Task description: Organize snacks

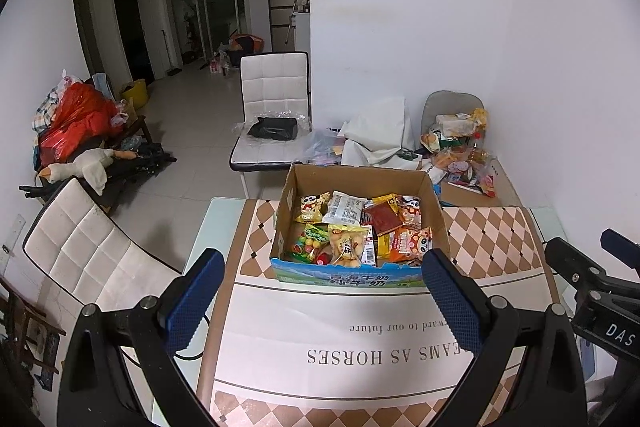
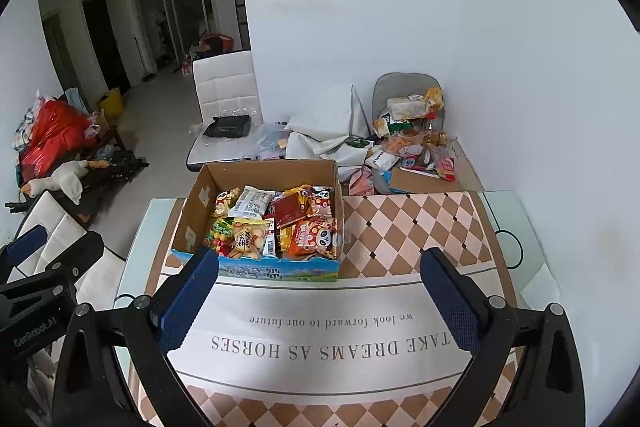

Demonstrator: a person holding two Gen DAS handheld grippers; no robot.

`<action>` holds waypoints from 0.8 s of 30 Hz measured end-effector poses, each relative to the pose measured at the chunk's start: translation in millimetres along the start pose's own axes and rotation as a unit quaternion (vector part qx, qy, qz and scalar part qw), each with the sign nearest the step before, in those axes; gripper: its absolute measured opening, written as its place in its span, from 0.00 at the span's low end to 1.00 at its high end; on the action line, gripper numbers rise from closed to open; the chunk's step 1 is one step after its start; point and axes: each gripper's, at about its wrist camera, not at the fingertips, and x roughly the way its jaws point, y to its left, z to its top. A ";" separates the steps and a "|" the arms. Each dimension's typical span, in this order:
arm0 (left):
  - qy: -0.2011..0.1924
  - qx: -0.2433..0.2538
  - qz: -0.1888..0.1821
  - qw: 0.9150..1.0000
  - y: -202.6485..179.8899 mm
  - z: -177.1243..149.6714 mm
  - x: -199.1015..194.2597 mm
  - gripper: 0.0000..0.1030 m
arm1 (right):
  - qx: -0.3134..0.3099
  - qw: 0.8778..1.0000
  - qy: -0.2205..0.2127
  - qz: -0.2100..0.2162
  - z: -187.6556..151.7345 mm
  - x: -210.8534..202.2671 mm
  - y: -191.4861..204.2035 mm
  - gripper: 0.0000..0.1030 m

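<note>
A cardboard box (image 1: 436, 223) with a blue printed front stands on the table mat, filled with several snack packets (image 1: 356, 227). The right wrist view shows the same box (image 2: 192, 211) and its packets (image 2: 276, 223). My left gripper (image 1: 324, 271) hangs open just before the box's near edge, nothing between its blue pads (image 1: 196, 299). My right gripper (image 2: 320, 269) is open too, empty, near the box's front right corner. Each gripper shows at the edge of the other's view: the right gripper (image 1: 592, 267) and the left gripper (image 2: 48, 251).
A checkered mat with printed words (image 1: 360, 339) covers the glass table (image 2: 520, 227). Behind the table, a second carton and a grey chair hold a heap of more snacks (image 1: 460, 147). White chairs (image 1: 272, 107) stand at the far side and at the left (image 1: 92, 251).
</note>
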 end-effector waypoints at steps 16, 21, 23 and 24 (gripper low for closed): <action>0.003 -0.001 -0.001 1.000 1.2 -0.3 2.0 0.98 | -0.001 1.000 -0.001 -0.001 0.0 0.2 1.0 1.00; 0.003 0.002 -0.001 1.000 0.9 1.3 0.8 0.98 | -0.001 1.000 -0.001 -0.001 -0.7 0.4 1.4 1.00; 0.003 0.001 -0.001 1.000 0.6 1.2 0.7 0.98 | -0.001 1.000 -0.001 -0.002 -0.2 0.5 1.4 1.00; 0.003 0.001 0.000 1.000 0.5 1.3 0.7 0.98 | -0.001 1.000 -0.001 -0.002 -0.4 0.6 1.4 1.00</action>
